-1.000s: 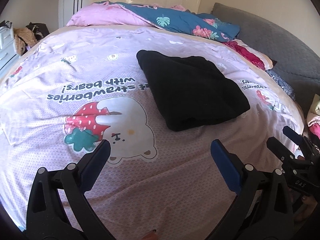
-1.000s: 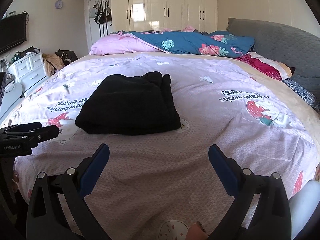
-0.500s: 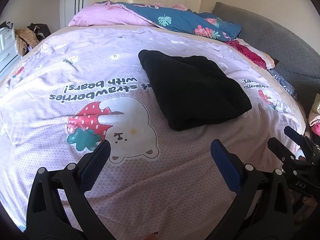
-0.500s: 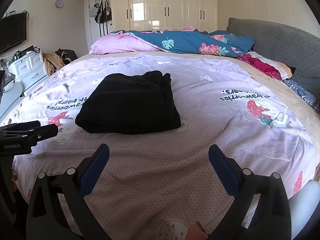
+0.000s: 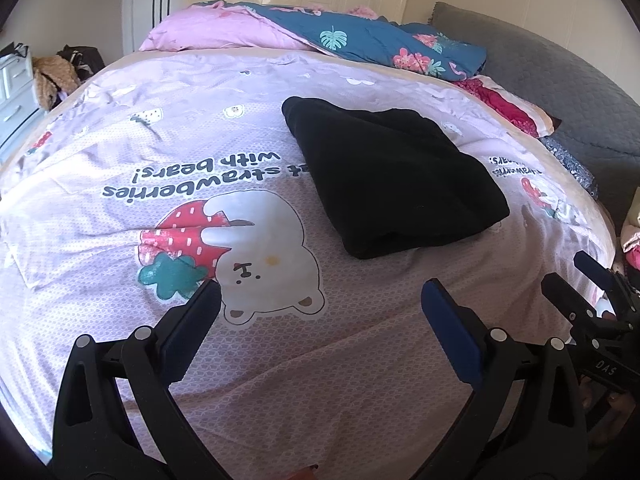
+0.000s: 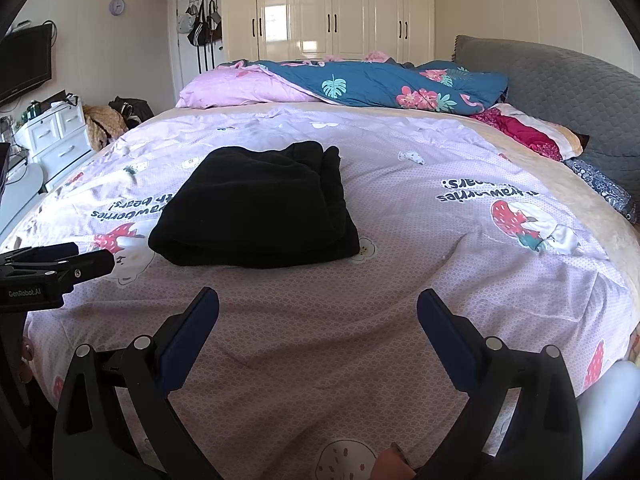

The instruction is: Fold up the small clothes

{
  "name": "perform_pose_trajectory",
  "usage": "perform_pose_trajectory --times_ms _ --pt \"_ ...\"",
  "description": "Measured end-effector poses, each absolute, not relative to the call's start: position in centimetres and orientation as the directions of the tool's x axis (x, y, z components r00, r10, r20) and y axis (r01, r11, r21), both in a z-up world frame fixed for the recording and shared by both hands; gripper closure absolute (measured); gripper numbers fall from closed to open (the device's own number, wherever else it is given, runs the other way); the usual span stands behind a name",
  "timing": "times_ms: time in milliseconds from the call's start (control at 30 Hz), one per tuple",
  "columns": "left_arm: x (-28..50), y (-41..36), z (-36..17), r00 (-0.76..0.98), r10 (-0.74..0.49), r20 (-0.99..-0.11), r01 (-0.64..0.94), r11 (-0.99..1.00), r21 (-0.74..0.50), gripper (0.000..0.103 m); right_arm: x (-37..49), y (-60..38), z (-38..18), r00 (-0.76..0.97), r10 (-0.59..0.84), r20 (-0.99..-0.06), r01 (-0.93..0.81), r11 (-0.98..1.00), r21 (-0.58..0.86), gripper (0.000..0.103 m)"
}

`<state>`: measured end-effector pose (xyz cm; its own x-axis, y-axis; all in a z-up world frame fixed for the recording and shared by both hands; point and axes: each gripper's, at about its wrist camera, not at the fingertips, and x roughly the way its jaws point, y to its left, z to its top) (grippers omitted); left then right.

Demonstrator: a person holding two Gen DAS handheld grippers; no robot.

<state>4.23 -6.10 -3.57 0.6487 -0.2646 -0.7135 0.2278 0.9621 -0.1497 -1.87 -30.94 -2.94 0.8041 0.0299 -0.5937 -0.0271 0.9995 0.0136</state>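
Lying folded on bedspread: black garment.

Bed (lilac bear-print cover) bears folded black garment; rumpled duvet, perhaps pillows, beyond.

Black gripper, blue fingertips

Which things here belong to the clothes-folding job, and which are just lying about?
Job:
black garment, folded on the bed
left gripper, jaws open
right gripper, jaws open

Lying about:
blue floral quilt
pink pillow
red blanket
white drawers
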Motion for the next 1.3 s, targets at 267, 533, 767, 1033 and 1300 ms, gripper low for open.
perform_pose_trajectory --times_ms 267,533,767,1033,1300 --pt "4.26 -6.17 -3.53 0.645 -0.259 -0.719 0.225 0.963 -0.146 0.009 -1.85 -31.0 -2.94 0.804 0.029 -0.594 -0.027 1.0 0.013 0.004" --pt "4.3 -6.12 -3.54 0.644 -0.258 -0.72 0.221 0.964 -0.147 0.009 -1.85 -30.99 -2.94 0.804 0.029 -0.594 -0.027 1.0 0.012 0.004" --pt "4.27 -6.06 -3.49 0.646 -0.251 -0.721 0.216 0.966 -0.142 0.009 -1.88 -31.05 -2.96 0.803 0.029 -0.595 -0.027 1.0 0.013 0.004" --pt "4.25 -6.07 -3.51 0.646 -0.243 -0.724 0.21 0.968 -0.136 0.009 -1.88 -31.01 -2.96 0.804 0.029 -0.595 -0.027 1.0 0.011 0.004" --pt "4.23 -5.97 -3.45 0.646 -0.242 -0.724 0.206 0.969 -0.14 0.009 -1.87 -31.07 -2.99 0.803 0.027 -0.595 -0.026 1.0 0.01 0.004"
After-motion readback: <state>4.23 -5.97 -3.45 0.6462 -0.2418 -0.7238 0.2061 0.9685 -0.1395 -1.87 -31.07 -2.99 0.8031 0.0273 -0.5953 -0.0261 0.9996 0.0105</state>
